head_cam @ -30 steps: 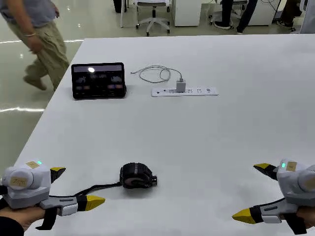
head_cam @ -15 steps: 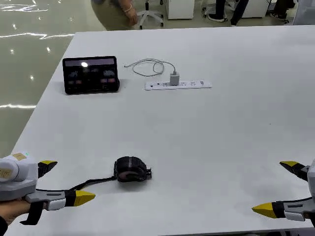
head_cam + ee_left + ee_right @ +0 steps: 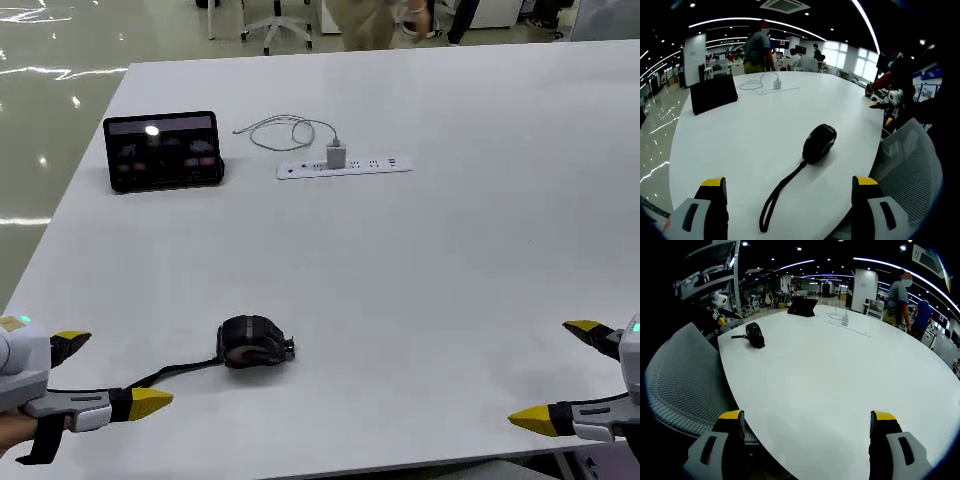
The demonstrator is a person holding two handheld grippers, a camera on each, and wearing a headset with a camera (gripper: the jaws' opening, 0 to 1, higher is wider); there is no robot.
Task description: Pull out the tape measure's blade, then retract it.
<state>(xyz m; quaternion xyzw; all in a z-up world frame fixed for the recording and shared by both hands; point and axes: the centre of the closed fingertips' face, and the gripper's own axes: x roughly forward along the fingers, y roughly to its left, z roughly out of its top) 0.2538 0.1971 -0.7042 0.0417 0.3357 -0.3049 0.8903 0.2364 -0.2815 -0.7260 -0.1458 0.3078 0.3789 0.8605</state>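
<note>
A black tape measure lies on the white table near its front edge, its black wrist strap trailing left toward my left gripper. That gripper is open, a short way left of the case, with nothing between its yellow-tipped fingers. In the left gripper view the tape measure sits ahead between the jaws and the strap loops toward me. My right gripper stands open at the front right, far from the tape measure. No blade is out of the case.
A dark tablet stands at the back left. A white power strip with a charger and coiled cable lies behind the middle. A grey mesh chair sits at the table's near edge. People stand beyond the far edge.
The head camera has tilted, shifting everything left and down. Both grippers have drawn back toward the front edge and sit lower in view. The tape measure has not moved.
</note>
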